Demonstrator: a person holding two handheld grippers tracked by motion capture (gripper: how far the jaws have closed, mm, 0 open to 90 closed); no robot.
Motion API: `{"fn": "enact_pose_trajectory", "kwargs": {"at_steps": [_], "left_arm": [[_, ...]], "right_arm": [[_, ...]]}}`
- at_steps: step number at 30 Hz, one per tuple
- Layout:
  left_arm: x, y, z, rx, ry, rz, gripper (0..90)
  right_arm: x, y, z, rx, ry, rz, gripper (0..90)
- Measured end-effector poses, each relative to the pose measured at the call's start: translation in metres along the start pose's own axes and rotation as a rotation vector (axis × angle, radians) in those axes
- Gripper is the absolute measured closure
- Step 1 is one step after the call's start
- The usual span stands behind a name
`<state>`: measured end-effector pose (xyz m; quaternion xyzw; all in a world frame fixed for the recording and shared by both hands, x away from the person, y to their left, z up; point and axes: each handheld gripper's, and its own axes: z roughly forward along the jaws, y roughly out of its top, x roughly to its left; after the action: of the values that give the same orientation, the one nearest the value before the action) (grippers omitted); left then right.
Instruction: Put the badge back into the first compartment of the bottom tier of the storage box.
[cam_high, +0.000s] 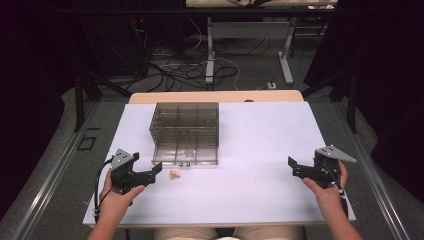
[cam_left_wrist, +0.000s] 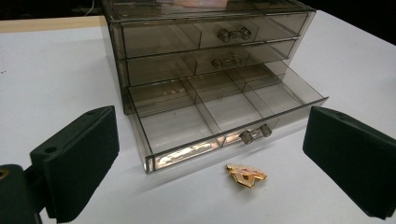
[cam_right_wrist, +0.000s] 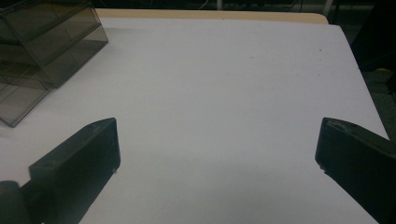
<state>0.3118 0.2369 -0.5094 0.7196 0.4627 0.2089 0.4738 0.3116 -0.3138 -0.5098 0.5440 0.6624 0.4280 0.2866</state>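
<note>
White table (cam_high: 260, 150) bears smoky drawer box (cam_left_wrist: 205, 60), bottom drawer (cam_left_wrist: 224, 116) out, seemingly empty.

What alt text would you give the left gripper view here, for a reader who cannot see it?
A smoky clear drawer organizer sits on a white table, its bottom drawer pulled open and its compartments looking empty. A small gold trinket lies on the table just in front of that drawer, between the open jaws of the left gripper.
</note>
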Motion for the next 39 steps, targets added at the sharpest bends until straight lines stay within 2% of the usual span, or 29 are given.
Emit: {"fn": "enact_pose_trajectory", "kwargs": {"at_steps": [6, 16, 19, 26, 39], "left_arm": [[-0.003, -0.001, 0.002, 0.009, -0.004, 0.006, 4.0], [-0.007, -0.001, 0.005, 0.030, -0.009, 0.032, 5.3], [-0.009, -0.002, 0.007, 0.047, -0.015, 0.051, 5.6], [-0.014, -0.002, 0.009, 0.060, -0.020, 0.075, 7.0], [-0.023, -0.004, 0.016, 0.093, -0.039, 0.104, 9.3]], "right_arm": [[0.002, 0.001, 0.000, -0.015, -0.002, 0.001, 0.0], [0.004, 0.001, 0.003, 0.017, 0.004, -0.008, 0.0], [0.005, 0.001, 0.005, 0.012, 0.026, -0.030, 0.0], [0.007, 0.000, 0.007, 0.025, 0.068, -0.030, 0.0], [0.009, -0.001, 0.011, 0.057, 0.105, -0.021, 0.0]]}}
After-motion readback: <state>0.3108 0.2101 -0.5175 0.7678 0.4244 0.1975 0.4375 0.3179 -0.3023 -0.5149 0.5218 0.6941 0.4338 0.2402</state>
